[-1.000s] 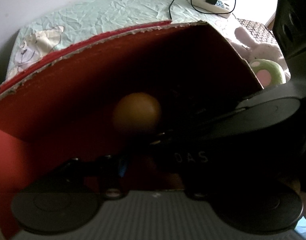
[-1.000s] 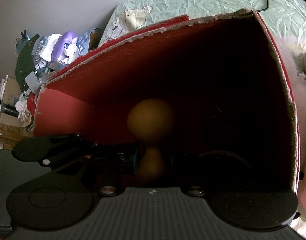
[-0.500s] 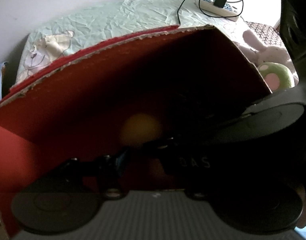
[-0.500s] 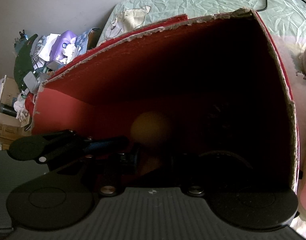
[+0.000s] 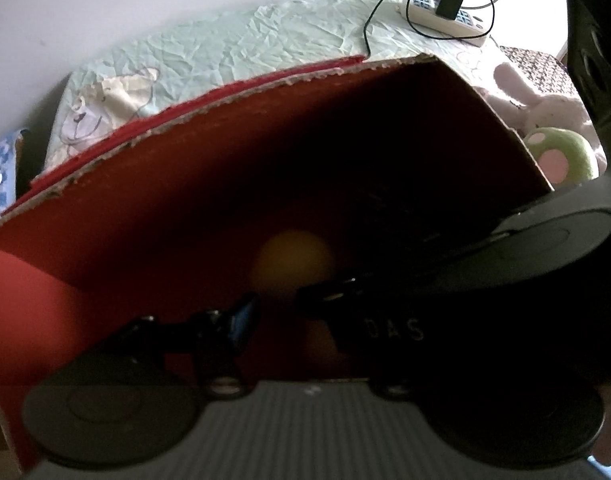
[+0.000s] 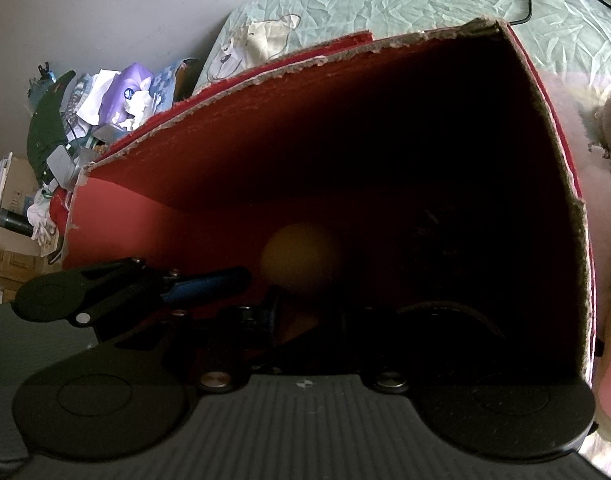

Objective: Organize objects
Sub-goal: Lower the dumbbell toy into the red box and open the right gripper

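Note:
A deep red cardboard box [image 5: 185, 208] [image 6: 265, 152] stands on a bed, and both grippers reach down into it. An orange toy with a round head [image 5: 291, 260] [image 6: 301, 258] and a narrower stem sits blurred in the dark box. My right gripper [image 6: 305, 316] is shut on the stem, which shows brown between its fingers. Its black housing [image 5: 393, 328] crosses the left wrist view from the right. My left gripper [image 5: 297, 320] stands open just left of the toy, with a gap beside its blue-edged finger [image 5: 241, 316] [image 6: 209, 280]. Its other finger is hidden.
The box floor to the right holds dark shapes [image 6: 445, 240] that I cannot make out. A crumpled green sheet [image 5: 245, 52] lies behind the box, with a power strip and charger [image 5: 445, 4]. Plush toys [image 5: 557, 152] sit to the right, and clutter [image 6: 105, 112] is piled to the left.
The orange toy's head has sunk lower and looks smaller in both views. The left wrist view has tilted a little and shows more of the bed. Neither gripper's jaws have visibly changed.

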Demonstrator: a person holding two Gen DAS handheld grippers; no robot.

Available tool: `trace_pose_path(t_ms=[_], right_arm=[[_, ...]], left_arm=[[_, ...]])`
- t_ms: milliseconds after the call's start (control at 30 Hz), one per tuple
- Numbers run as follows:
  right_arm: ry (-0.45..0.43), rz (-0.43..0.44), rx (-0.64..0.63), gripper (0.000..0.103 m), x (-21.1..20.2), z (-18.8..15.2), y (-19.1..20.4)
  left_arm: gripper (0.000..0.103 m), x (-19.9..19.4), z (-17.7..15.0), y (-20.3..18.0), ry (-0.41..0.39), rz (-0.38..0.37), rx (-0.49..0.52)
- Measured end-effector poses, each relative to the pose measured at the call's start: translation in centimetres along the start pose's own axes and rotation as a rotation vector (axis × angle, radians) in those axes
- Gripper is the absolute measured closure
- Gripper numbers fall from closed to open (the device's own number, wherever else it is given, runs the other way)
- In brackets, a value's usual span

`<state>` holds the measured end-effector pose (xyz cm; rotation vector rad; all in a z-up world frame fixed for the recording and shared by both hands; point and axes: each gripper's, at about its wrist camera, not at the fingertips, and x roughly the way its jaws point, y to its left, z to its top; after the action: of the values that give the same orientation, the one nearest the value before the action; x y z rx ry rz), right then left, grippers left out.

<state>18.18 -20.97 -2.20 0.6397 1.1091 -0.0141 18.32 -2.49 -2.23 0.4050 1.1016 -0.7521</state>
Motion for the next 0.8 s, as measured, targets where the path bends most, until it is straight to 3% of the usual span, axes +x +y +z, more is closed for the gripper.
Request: trace_pose_path(t_ms=[333, 800], right_arm=[[-0.017, 0.018, -0.010, 0.073, -0.3, -0.1, 0.1], [-0.127, -0.026, -0.085, 0.073, -1.6, -0.8, 0.7]], left_arm=[[0.039, -0.2, -0.2, -0.3, -0.017, 0.023, 0.012], [0.038, -0.6, -0.4, -0.9, -0.051, 0.079, 0.030]])
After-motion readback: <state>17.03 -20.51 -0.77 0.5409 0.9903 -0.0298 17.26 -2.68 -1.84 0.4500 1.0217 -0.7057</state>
